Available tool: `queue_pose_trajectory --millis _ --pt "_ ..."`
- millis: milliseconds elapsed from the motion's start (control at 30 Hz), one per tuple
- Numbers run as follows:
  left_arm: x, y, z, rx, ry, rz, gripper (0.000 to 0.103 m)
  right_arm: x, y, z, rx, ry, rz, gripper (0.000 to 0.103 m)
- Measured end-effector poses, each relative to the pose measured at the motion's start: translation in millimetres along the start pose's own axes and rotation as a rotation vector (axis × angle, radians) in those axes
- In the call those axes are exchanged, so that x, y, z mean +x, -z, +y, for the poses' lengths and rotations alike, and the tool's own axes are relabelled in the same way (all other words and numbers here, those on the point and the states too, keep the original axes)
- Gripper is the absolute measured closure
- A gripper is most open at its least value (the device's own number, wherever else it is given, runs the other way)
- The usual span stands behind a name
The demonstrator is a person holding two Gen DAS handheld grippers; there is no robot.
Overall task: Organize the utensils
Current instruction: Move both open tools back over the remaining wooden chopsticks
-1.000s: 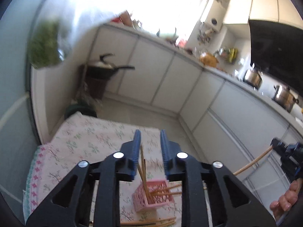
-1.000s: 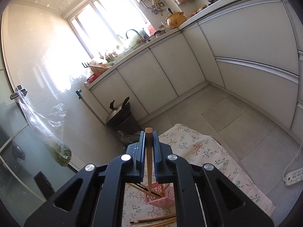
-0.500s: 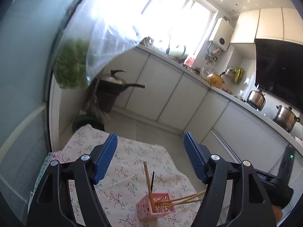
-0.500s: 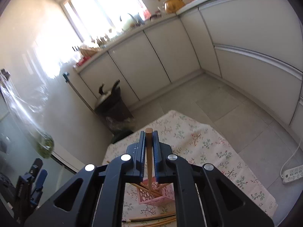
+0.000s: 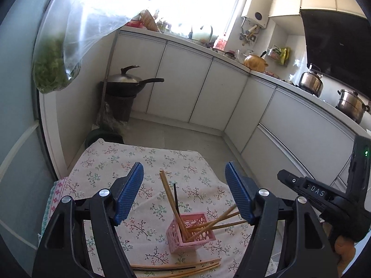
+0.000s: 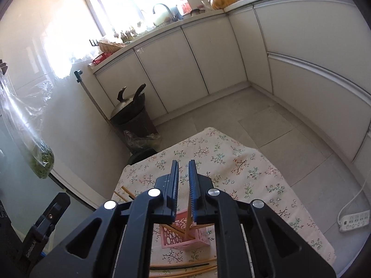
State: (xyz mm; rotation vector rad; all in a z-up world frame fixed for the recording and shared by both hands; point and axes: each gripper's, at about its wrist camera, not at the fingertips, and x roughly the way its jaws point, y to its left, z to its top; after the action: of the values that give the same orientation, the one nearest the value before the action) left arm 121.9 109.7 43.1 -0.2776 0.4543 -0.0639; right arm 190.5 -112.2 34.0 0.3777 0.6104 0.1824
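The cloth-covered worktop point(image 5: 111, 162) carries the pink basket point(image 5: 197, 238), already bristling with chopsticks. The loose chopsticks point(image 5: 176, 266) you want next lie nearer you than the basket, below both sets of jaws, long axis running side to side. Your left gripper point(image 5: 184, 190) has just been opening and now stands wide and empty, so it looks the readier. Your right gripper point(image 6: 183, 185) has eased to a narrow slit. Its chopstick point(image 6: 187, 224), formerly poking above the jaws, has dropped into the basket.
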Motion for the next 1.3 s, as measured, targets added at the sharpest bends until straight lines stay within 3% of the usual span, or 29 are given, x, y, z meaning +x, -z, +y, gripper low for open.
queue_pose_trajectory --millis 100,267,367,467,800,900,1033,1200,1300 --pt "1 1 -10 0.028 -0.006 0.005 0.033 -12 2 0 -0.039 0.028 -0.032 0.092" --pt "-2 7 -24 0.078 -0.018 0.006 0.028 -39 9 6 -0.130 0.089 -0.124 0.074" --pt "-7 10 -33 0.114 -0.034 -0.010 0.023 -53 17 10 -0.188 0.123 -0.168 0.070" --pt "-12 13 -39 0.148 -0.051 -0.028 0.020 -61 23 12 -0.217 0.145 -0.187 0.057" --pt "-12 25 -49 0.210 -0.097 -0.035 0.011 -73 43 5 -0.267 0.234 -0.215 0.037" --pt "-12 28 -49 0.215 -0.105 -0.027 0.008 -77 46 -3 -0.236 0.251 -0.221 0.026" --pt "-8 35 -51 0.239 -0.107 0.011 0.007 -83 50 -20 -0.191 0.288 -0.231 0.008" --pt "6 49 -55 0.299 -0.113 0.093 0.007 -84 54 -36 -0.186 0.332 -0.190 0.006" --pt "21 62 -58 0.356 -0.092 0.187 0.007 -86 62 -49 -0.163 0.334 -0.143 0.006"
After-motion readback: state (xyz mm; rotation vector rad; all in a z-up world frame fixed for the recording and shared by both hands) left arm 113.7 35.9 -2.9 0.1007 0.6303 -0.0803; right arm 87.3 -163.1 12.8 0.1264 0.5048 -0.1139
